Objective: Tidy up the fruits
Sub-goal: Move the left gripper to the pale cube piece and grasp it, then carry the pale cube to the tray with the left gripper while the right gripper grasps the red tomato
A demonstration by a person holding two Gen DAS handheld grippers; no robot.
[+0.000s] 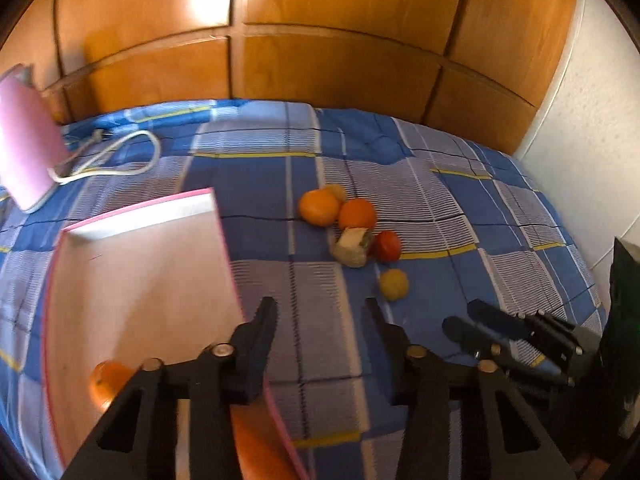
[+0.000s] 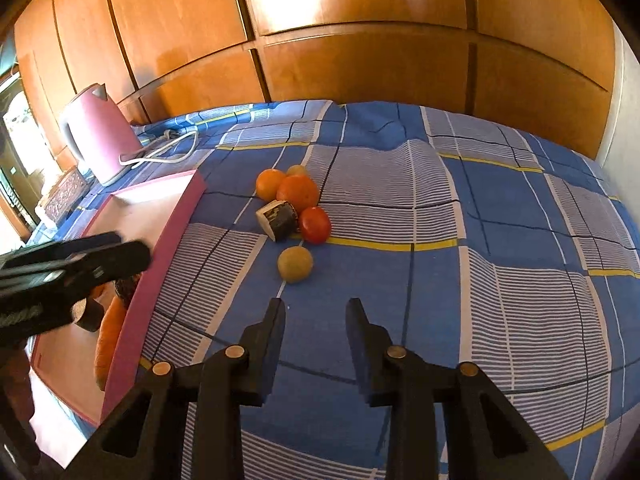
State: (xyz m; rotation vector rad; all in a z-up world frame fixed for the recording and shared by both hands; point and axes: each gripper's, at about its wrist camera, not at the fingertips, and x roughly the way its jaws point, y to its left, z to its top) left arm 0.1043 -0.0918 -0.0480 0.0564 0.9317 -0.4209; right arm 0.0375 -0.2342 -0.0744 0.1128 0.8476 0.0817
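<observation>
A loose heap of fruit lies mid-bed: two oranges (image 2: 270, 183) (image 2: 298, 193), a red tomato (image 2: 315, 224), a cut brown-skinned piece (image 2: 278, 219), a yellow fruit (image 2: 295, 264) nearest me and another (image 2: 297, 170) behind. The pink box (image 2: 160, 272) on the left holds an orange (image 1: 108, 380) and a long orange vegetable (image 1: 256, 448). My left gripper (image 1: 320, 308) hangs over the box's right wall, jaws apart and empty. My right gripper (image 2: 316, 308) sits just short of the near yellow fruit (image 1: 394, 284), jaws drawn close with nothing between them.
A pink kettle (image 2: 100, 136) with a white cord (image 1: 120, 160) stands at the bed's far left corner. Wooden cabinet doors (image 2: 360, 60) close off the back. A white wall (image 1: 592, 140) runs along the right. The checked blue bedspread (image 2: 500, 240) is bare right of the fruit.
</observation>
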